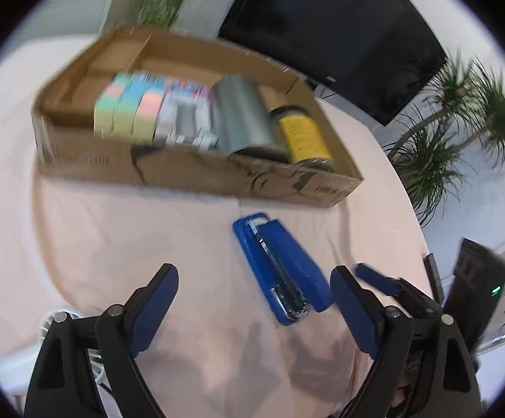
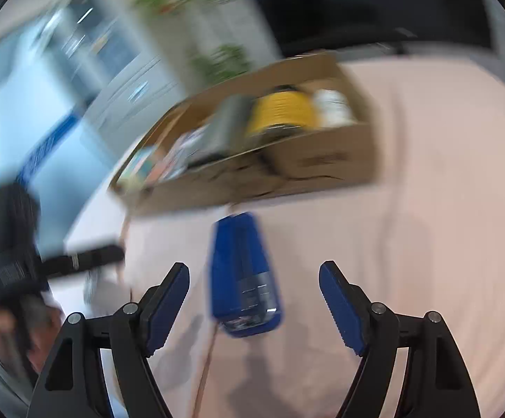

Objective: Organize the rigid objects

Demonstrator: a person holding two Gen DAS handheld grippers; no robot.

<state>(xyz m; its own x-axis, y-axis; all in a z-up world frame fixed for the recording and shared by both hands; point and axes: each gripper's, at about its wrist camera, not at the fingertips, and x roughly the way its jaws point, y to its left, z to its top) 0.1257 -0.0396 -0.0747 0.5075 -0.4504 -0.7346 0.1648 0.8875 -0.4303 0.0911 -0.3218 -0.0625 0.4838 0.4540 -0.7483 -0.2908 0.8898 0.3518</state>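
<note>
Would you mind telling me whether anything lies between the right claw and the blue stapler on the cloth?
Nothing visible does. The blue stapler lies on the pink cloth just ahead of the open right claw, with only bare cloth between them; the cardboard box sits beyond it.

Office: wall monitor [image 1: 336, 35], potted plants [image 1: 461, 132].

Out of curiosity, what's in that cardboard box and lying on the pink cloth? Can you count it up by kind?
Pastel sticky-note packs: 3 that can be told apart
Pale small boxes: blurred, count unclear
Grey cylinder: 1
Yellow-labelled jar: 1
White-labelled jar: 1
Blue stapler on the cloth: 1
Total: 7, plus the pale boxes
</note>
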